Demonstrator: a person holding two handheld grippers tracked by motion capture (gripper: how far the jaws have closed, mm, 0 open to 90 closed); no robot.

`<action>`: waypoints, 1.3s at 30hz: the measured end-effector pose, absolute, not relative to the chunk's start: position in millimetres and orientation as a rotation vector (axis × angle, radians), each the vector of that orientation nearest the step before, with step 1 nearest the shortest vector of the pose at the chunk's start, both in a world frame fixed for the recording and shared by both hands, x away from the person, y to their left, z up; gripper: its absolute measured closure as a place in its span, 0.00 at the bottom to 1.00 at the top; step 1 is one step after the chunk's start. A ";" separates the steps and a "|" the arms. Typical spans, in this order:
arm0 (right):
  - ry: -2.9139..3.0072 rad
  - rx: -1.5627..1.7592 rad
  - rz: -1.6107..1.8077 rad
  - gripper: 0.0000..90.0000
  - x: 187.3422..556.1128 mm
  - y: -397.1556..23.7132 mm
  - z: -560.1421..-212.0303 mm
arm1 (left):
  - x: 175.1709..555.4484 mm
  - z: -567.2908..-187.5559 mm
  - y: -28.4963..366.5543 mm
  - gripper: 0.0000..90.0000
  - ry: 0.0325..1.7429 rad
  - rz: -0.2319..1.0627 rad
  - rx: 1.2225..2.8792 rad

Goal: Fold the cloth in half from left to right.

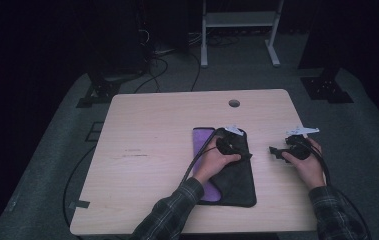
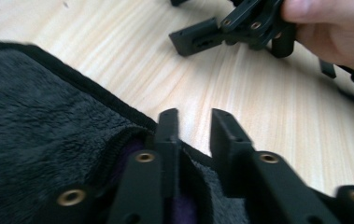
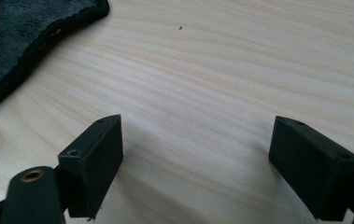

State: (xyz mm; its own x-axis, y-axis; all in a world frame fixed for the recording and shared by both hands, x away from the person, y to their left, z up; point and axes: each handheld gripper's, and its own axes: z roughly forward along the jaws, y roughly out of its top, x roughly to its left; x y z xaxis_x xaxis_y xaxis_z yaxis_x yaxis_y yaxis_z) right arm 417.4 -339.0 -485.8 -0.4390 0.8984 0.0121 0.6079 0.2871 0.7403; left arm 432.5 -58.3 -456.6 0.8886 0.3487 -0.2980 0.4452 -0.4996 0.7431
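Pale wooden worktop (image 1: 152, 150): our dark cloth (image 1: 237, 172) lies folded right of centre. Left gripper (image 2: 195, 119), fingers slightly parted, straddles its edge for pinching; right gripper (image 3: 195, 163) waits beside, fingers wide.

Left gripper (image 2: 194, 122): matte black, two flat rectangular jaws, brass-coloured rivets along the linkage arms; black cable trailing back over the forearm; grey three-cornered plate on top. Right gripper (image 3: 195, 161): same black build, blocky square-ended jaws, one brass rivet, small screw holes in the jaw ends, grey plate, black cable. Sleeves: dark plaid flannel with pale lines, both arms.
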 end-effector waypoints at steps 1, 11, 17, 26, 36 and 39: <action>2.154 1.352 0.963 0.19 417.5 -339.0 -485.8 | 431.8 -454.4 -55.7 0.72 0.568 -0.125 2.144; 2.160 1.353 0.959 0.16 417.6 -338.1 -485.9 | 420.9 -434.5 7.7 0.59 0.602 0.027 2.128; 2.175 1.343 0.958 0.13 417.8 -337.0 -486.1 | 414.2 -434.8 47.2 0.53 0.670 0.109 2.118; 2.165 1.353 0.954 0.14 417.6 -336.2 -486.0 | 404.9 -443.8 102.0 0.44 0.768 0.191 2.134; 2.158 1.358 0.955 0.15 417.5 -335.8 -485.9 | 392.1 -456.6 145.9 0.33 0.861 0.235 2.173; 2.153 1.351 0.963 0.21 417.4 -335.7 -485.7 | 389.1 -460.8 157.3 0.31 0.889 0.247 2.194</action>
